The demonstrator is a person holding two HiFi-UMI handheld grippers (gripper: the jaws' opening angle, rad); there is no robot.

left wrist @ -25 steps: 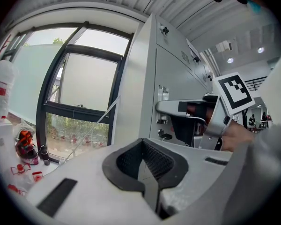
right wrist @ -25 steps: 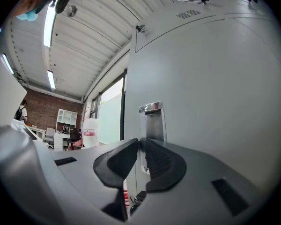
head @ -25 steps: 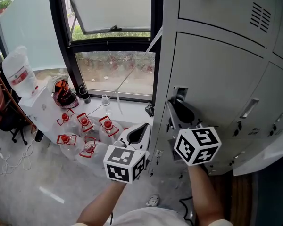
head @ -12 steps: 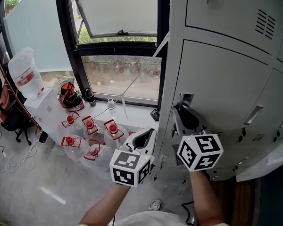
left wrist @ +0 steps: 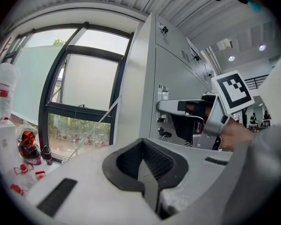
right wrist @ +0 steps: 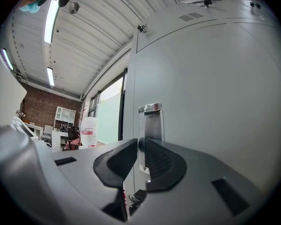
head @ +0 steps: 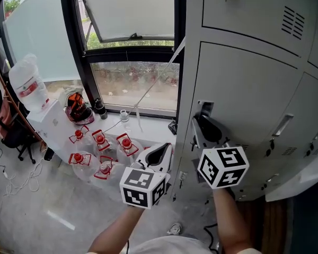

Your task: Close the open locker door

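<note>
Pale grey metal locker door [head: 249, 83], with a chrome handle [right wrist: 150, 121] on its 9 o'clock edge. The right gripper [right wrist: 141, 146] is clamped on that handle, and the left gripper [left wrist: 147, 172] is closed on nothing.

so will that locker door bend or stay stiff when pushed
The locker door looks like painted sheet metal, so it probably stays rigid and swings as one piece. Its handle looks polished and narrow, so fingers may slip on it.

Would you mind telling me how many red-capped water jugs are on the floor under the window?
5. Back row, left to right: jug, jug, jug. Front row: jug, jug. The left gripper may hide more.
</note>
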